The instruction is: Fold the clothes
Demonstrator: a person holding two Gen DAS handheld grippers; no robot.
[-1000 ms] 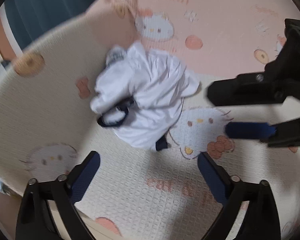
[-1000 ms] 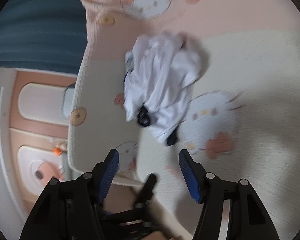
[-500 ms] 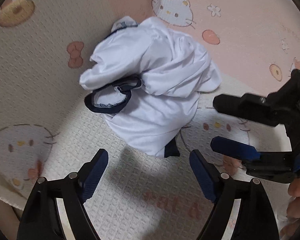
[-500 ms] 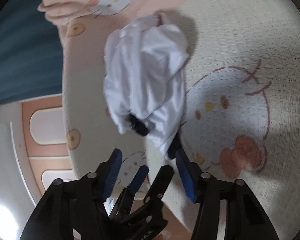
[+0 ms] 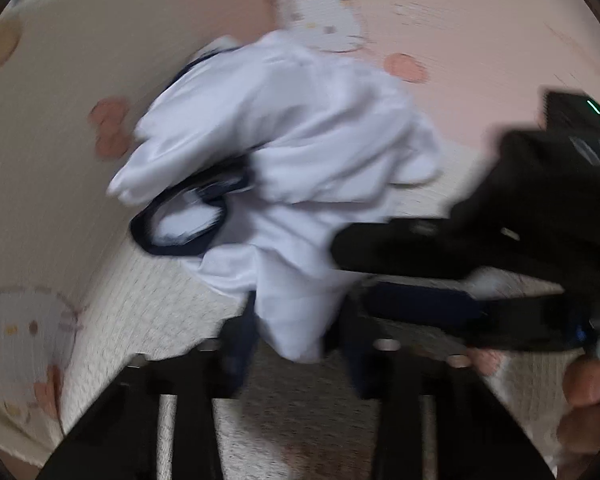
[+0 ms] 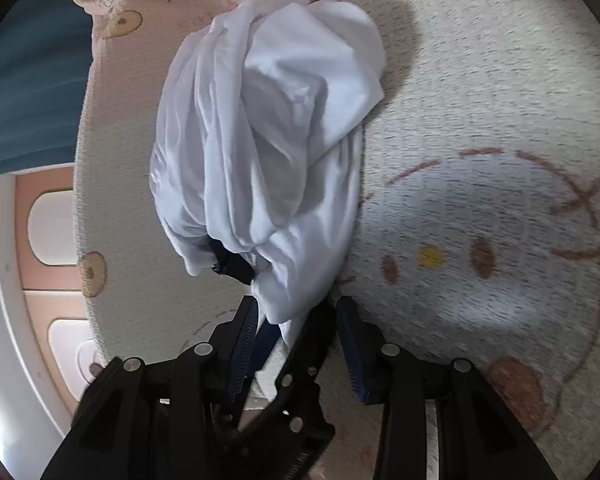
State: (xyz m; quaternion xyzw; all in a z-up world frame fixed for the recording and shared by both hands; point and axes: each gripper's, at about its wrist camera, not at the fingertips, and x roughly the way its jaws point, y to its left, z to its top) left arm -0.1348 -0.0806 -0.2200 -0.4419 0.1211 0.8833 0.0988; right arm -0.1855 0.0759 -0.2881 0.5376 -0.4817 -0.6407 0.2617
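A crumpled white garment with navy trim lies on a cream and pink cartoon-cat mat. In the blurred left wrist view my left gripper is open, its fingers close on either side of the garment's lower tip. My right gripper reaches in from the right, open, with its fingertips at the same lower edge. In the right wrist view the garment bunches upward, and its lower hem drops between the fingers of my right gripper. My left gripper shows there too, with cloth between its fingers.
The mat ends at an edge on the left of the right wrist view. Beyond it are a dark blue curtain and pink-and-white furniture panels. A hand holds the right gripper's handle.
Both grippers have moved in to the garment's lower corner. The left gripper's fingers stand closer together than before, and the cloth tip now sits between them.
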